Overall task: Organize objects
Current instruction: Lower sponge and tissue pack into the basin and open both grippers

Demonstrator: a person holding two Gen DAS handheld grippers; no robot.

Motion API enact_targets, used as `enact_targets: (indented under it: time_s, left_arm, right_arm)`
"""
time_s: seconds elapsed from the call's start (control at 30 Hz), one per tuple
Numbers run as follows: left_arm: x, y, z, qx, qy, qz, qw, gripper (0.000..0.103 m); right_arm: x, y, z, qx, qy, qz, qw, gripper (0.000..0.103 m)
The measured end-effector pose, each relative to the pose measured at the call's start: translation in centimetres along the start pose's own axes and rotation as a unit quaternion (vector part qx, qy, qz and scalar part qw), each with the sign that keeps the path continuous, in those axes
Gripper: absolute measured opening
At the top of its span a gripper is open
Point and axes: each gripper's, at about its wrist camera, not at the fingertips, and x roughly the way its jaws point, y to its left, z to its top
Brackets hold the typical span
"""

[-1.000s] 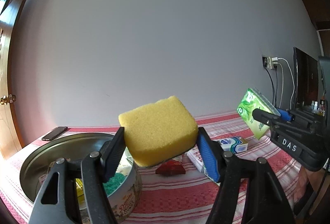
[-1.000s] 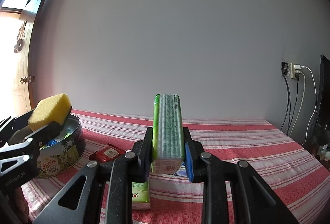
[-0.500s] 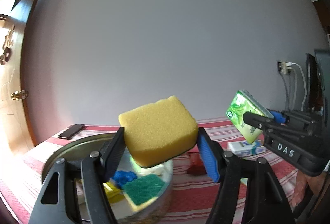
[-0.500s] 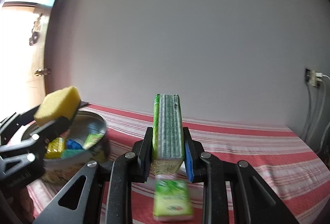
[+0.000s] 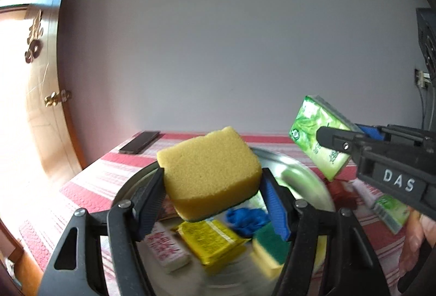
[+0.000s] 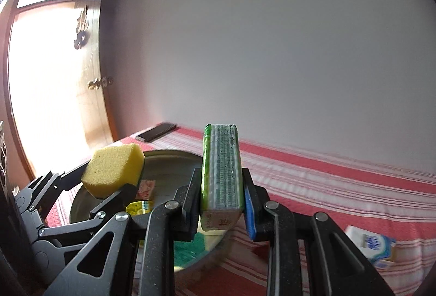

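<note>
My left gripper [image 5: 212, 203] pinches the soft, light yellow sponge [image 5: 209, 168] by its sides above the tin [image 5: 305, 173], right gripper [image 6: 219, 203] clamps the squashy green tissue pack [image 6: 221, 168] by its broad faces.

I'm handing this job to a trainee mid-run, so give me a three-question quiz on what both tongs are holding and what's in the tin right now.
1. True or false: the left tongs are shut on a yellow sponge held above the round metal tin.
2. What do the right tongs hold?
A. a phone
B. a green tissue pack
C. a blue cloth
3. Fill in: the dark phone lies on the striped tablecloth, ______ the tin.

Key:
1. True.
2. B.
3. Outside; inside the tin are a yellow packet, a blue item and a green-topped sponge.
</note>
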Motion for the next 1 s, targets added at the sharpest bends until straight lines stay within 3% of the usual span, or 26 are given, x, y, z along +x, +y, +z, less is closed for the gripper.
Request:
enact_targets:
  time_s: [0.33,1.0]
  left_arm:
    - [2.4,3.2,-1.0,-0.014,0.040,0.030,0.9987,0.068]
    - [3.6,4.1,-1.6,-0.014,0.061,0.037,0.9974,0.068]
  right_arm:
    - [6.1,4.4,0.1,-0.026,0.065,0.027,0.997,0.029]
    - [9.6,6.2,-0.8,-0.045,0.115,0.030,0.992,0.029]
